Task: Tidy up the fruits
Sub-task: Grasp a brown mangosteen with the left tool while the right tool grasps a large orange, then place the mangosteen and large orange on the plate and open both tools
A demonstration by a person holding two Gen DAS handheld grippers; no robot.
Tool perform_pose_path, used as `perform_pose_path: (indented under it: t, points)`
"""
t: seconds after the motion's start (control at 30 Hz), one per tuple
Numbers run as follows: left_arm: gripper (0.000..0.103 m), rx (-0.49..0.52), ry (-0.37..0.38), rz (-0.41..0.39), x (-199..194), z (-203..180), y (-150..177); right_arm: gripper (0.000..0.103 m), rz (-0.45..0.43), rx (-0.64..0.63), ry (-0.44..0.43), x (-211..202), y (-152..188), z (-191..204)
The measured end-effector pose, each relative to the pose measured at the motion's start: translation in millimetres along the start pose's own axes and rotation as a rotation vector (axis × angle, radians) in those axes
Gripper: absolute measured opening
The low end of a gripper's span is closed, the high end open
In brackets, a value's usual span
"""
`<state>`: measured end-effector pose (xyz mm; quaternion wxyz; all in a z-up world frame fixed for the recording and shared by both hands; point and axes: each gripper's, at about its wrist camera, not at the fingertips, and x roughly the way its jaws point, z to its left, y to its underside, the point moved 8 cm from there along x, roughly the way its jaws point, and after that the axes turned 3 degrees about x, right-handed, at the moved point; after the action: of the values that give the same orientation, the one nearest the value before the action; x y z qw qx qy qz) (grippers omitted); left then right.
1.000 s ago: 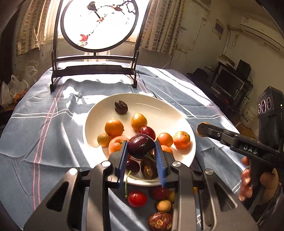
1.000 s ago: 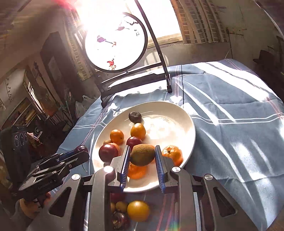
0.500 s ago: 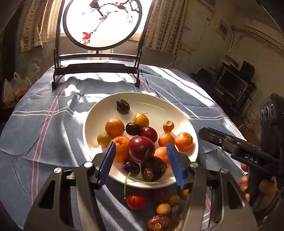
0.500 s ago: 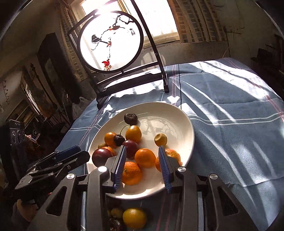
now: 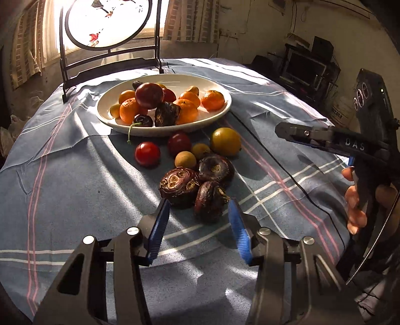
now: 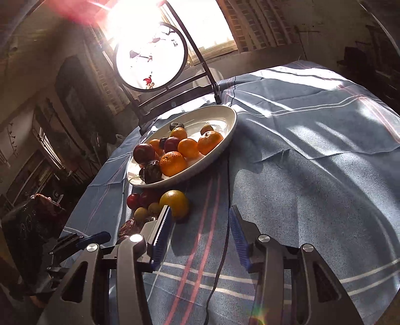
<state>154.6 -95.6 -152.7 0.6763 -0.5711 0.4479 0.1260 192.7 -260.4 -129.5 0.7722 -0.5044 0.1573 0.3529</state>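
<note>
A white plate (image 5: 220,113) (image 6: 225,140) holds several oranges, a dark red plum (image 5: 149,95) and other small fruits. In front of it on the blue cloth lie loose fruits: a yellow-green fruit (image 5: 225,141) (image 6: 175,202), two red cherry tomatoes (image 5: 147,153), two small tan fruits and three dark brown water chestnuts (image 5: 178,187). My left gripper (image 5: 198,230) is open and empty, just short of the water chestnuts. My right gripper (image 6: 200,235) is open and empty, over the cloth to the right of the yellow-green fruit; it also shows in the left wrist view (image 5: 312,136).
A round painted screen on a dark stand (image 5: 107,22) (image 6: 150,55) stands behind the plate. A thin black cable (image 6: 225,225) runs across the cloth between my right fingers. Furniture and a monitor (image 5: 305,67) stand past the table's right edge.
Both grippers opened, let their fruits go onto the plate and drew back toward the near edge. The plum now lies on the pile; the loose fruits are now ahead of both grippers.
</note>
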Motion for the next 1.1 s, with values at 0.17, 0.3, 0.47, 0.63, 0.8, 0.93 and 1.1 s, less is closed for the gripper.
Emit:
perform_pose_path:
  t: [0.17,0.3,0.47,0.63,0.8,0.93,1.1]
  points:
    - [0.040,-0.011,-0.036,0.033,18,-4,3,0.048,-0.017,-0.070,0.030,-1,3,8]
    - [0.027,-0.032,-0.032,0.024,18,-2,2,0.048,-0.009,-0.124,0.047,2,7,15]
    - [0.027,-0.069,0.003,-0.047,-2,0,2,0.048,0.027,-0.146,0.057,7,10,18]
    - [0.027,-0.090,0.012,-0.109,-29,8,4,0.048,0.095,-0.132,0.064,26,6,28]
    - [0.027,-0.145,0.017,-0.109,-35,24,9,0.048,0.188,-0.120,0.070,67,0,42]
    - [0.027,-0.149,0.009,-0.122,-41,31,10,0.037,0.198,-0.058,0.018,78,-5,42]
    - [0.027,-0.165,0.018,-0.132,-44,41,8,0.037,0.103,-0.063,0.007,50,-14,44]
